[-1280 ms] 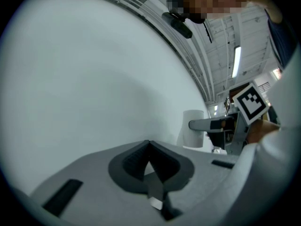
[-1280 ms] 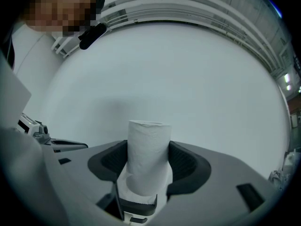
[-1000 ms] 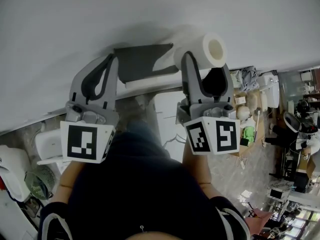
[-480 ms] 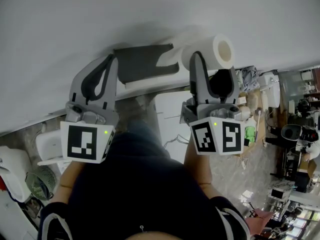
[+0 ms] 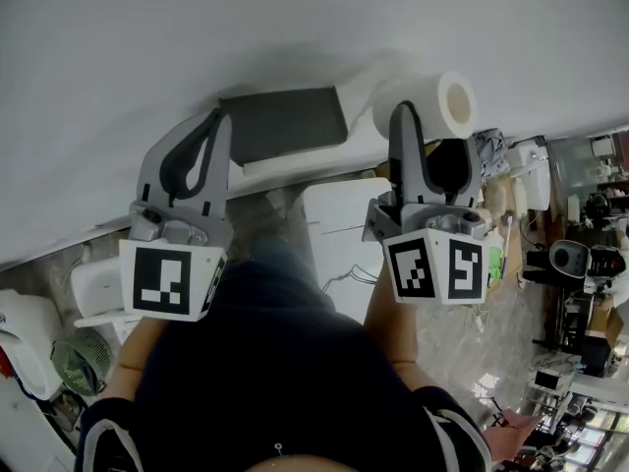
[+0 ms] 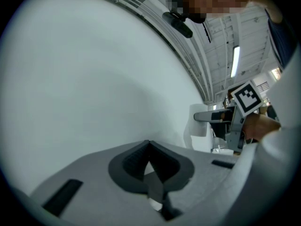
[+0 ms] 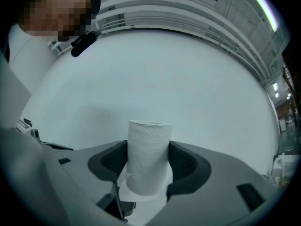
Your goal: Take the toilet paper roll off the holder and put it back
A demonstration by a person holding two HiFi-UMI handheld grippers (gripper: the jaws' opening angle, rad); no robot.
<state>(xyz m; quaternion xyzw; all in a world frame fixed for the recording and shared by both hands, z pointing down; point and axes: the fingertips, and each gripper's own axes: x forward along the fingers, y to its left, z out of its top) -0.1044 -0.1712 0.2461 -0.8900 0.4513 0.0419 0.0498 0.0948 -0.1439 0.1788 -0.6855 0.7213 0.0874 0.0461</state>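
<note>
A white toilet paper roll [image 5: 432, 106] with its cardboard core facing right hangs before the pale wall, to the right of the dark grey holder plate [image 5: 285, 124]. My right gripper [image 5: 423, 118] is shut on the roll, and the roll [image 7: 148, 157] stands upright between the two dark pads of the right gripper [image 7: 148, 149]. Off to the left, my left gripper [image 5: 216, 118] points at the wall by the holder's left end. Its jaws meet with nothing between them in the left gripper view [image 6: 149, 144], where the roll [image 6: 199, 121] shows at the right.
A pale wall [image 5: 147, 47] fills the upper part of the head view. Below stand a white panel [image 5: 339, 234], a white fixture [image 5: 98, 285] and a fan [image 5: 74, 362] on the floor. A cluttered room [image 5: 580, 264] with equipment lies at the right.
My right gripper has carried the roll to the right, away from the holder plate, which now shows uncovered. The left gripper has stayed where it was.
</note>
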